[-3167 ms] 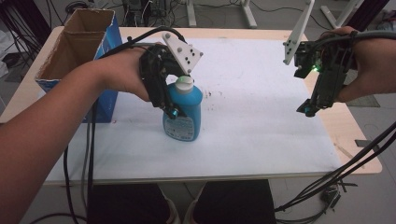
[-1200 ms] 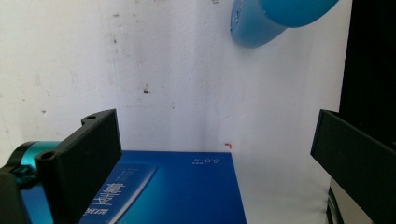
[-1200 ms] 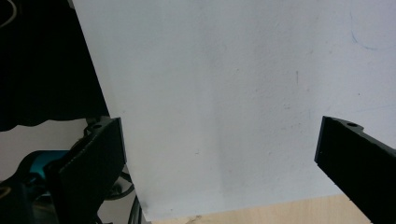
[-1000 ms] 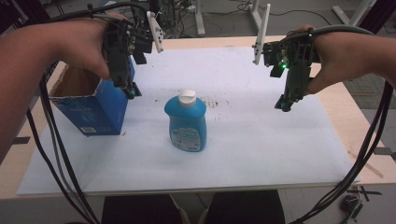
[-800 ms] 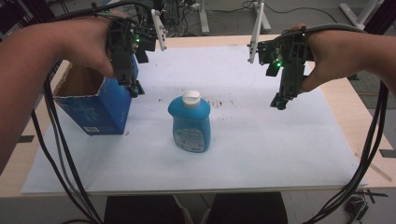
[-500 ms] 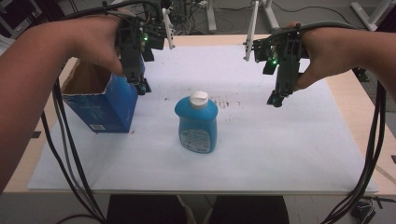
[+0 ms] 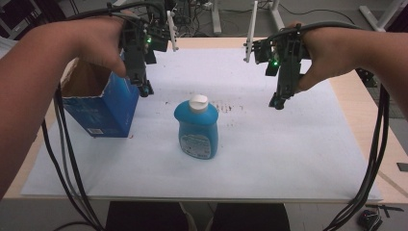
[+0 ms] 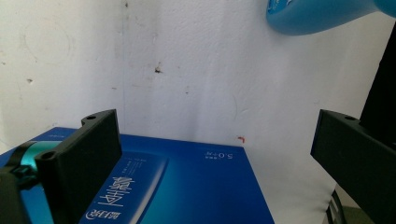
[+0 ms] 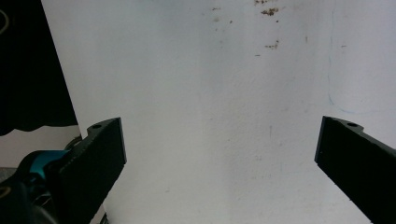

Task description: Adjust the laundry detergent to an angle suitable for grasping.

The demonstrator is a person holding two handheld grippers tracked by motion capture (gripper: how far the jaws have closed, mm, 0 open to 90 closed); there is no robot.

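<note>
A blue detergent bottle (image 7: 196, 129) with a white cap stands upright in the middle of the white sheet. In the left gripper view the bottle (image 8: 317, 14) lies at the top right. My left gripper (image 7: 143, 86) hangs behind and left of it, above the near corner of an open blue carton (image 7: 103, 108). Its jaws stand wide apart, open (image 8: 217, 126), with the carton's printed side (image 8: 187, 186) below them. My right gripper (image 7: 277, 101) hovers to the right of the bottle, well clear of it. It is open (image 9: 219, 126) over bare sheet.
The white sheet (image 7: 288, 159) covers most of the wooden table (image 7: 380, 144) and has brown specks (image 7: 228, 107) behind the bottle. Black cables (image 7: 67, 159) trail from both grippers over the front edge. Chair legs and clutter stand beyond the far edge.
The left gripper, which gripped the bottle 3.2 s ago, has let it go and risen to the back left by the carton. The right gripper has drifted slightly left.
</note>
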